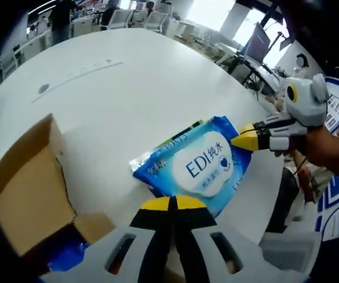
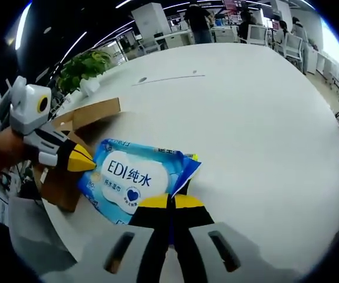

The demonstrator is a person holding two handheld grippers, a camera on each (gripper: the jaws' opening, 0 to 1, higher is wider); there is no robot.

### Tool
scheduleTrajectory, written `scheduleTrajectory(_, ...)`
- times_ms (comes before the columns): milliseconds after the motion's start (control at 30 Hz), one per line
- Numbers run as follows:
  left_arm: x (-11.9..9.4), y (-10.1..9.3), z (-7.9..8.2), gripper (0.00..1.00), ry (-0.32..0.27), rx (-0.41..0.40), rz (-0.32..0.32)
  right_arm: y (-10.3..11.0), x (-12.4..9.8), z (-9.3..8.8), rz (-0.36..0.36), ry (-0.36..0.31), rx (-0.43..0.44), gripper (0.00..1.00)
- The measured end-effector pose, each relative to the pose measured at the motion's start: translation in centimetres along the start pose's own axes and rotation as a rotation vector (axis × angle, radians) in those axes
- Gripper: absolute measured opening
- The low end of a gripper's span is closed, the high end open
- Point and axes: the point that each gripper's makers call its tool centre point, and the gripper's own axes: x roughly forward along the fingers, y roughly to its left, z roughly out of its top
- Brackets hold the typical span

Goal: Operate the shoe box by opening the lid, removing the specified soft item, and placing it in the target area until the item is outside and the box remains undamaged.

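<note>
Glossy blue wet-wipe pack (image 1: pixel 196 167), one only, soft and pillowy, flat on round white table (image 1: pixel 110 100) beside one brown cardboard shoe box (image 1: pixel 28 188). Left gripper (image 1: pixel 173 203) and right gripper (image 2: pixel 169 201): yellow-tipped jaws closed, nothing visibly held.

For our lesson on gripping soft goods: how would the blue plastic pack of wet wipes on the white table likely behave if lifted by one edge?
The blue plastic pack of wet wipes would probably sag, since its corner already curls up. Its glossy film may slip between the jaws. Lying flat on the white table, it seems unlikely to roll.
</note>
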Motion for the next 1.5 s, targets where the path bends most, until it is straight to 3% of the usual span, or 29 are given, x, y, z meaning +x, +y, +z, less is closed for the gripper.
scheduleTrajectory(367,0.2,0.1,0.2,0.0,-0.006,0.003,0.009,-0.2,0.3,0.0,0.005,0.0,0.001,0.0)
scheduleTrajectory(700,-0.3,0.0,0.2,0.1,-0.008,0.018,0.01,-0.3,-0.1,0.5,-0.004,-0.029,0.003,0.14)
scheduleTrajectory(1100,-3.5,-0.3,0.5,0.23,-0.066,0.019,0.016,-0.6,-3.1,2.0,-0.054,-0.098,-0.002,0.21)
scheduleTrajectory(1500,-7.5,0.2,-0.5,0.25,-0.127,-0.001,0.029,2.0,-5.7,2.9,-0.072,-0.145,-0.011,0.22)
